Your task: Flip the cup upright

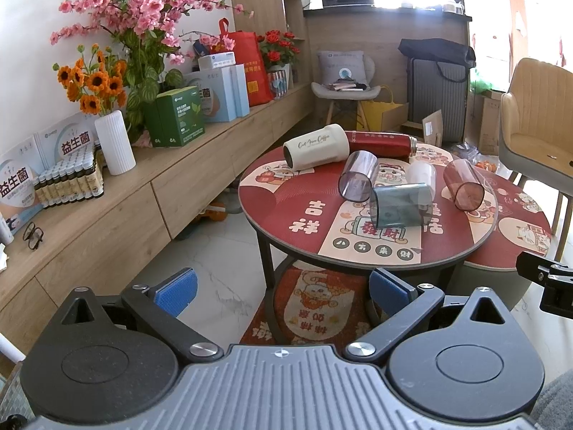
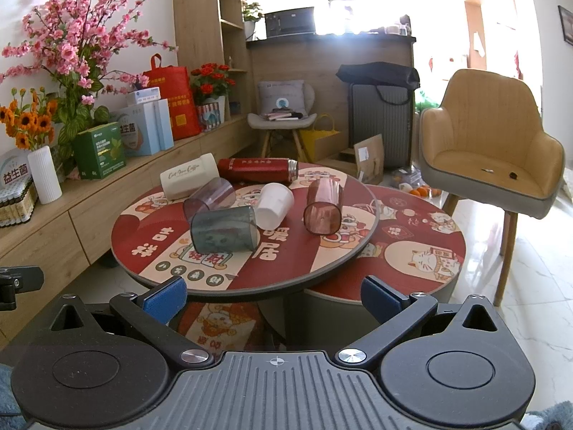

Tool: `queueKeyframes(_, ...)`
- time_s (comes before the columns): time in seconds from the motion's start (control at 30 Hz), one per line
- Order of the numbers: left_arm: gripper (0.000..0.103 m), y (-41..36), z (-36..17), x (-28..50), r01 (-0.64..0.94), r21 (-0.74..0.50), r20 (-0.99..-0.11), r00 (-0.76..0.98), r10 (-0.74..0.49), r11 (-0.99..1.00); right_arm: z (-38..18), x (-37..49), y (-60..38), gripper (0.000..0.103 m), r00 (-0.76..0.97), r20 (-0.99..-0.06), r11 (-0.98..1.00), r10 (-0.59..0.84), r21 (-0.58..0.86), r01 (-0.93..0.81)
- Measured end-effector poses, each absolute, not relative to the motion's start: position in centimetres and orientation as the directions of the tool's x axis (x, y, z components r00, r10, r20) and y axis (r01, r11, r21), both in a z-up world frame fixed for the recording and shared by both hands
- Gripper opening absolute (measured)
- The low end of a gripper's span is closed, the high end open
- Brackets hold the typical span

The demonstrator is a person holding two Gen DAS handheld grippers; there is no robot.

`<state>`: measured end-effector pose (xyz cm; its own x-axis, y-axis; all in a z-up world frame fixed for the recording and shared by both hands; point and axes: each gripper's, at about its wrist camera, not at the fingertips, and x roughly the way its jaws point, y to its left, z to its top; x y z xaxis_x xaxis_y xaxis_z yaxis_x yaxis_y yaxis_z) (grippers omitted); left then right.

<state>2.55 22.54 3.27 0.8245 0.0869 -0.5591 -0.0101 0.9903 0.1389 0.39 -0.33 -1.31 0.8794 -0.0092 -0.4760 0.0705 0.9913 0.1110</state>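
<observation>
Left view alone shows black glasses (image 1: 33, 235) on the sideboard; right view alone shows the whole tan armchair (image 2: 490, 150) | I count six vessels lying sideways on the round red bench (image 1: 286, 211): four cups including the grey translucent plastic cup (image 2: 224, 229), two flasks | left claw (image 1: 283, 292) and right claw (image 2: 274, 297) level, short of the bench, spread wide, empty.

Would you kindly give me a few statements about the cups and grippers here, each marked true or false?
1. The red bottle stands upright. False: it lies on its side.
2. The white cup lies between the grey-blue cup and the red tinted cup. True.
3. The left gripper grips a cup. False: it is open and holds nothing.
4. The right gripper is open, short of the round table. True.
</observation>
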Motion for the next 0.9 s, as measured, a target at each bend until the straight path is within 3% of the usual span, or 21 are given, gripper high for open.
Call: queueKeyframes(0.9,0.103,22.7,2.8,3.2,-0.002,0.124,-0.58,0.811,0.074,0.992,-2.6,0.7,-0.4,0.103,0.866,-0.499,0.991,-0.007,0.113,0.074)
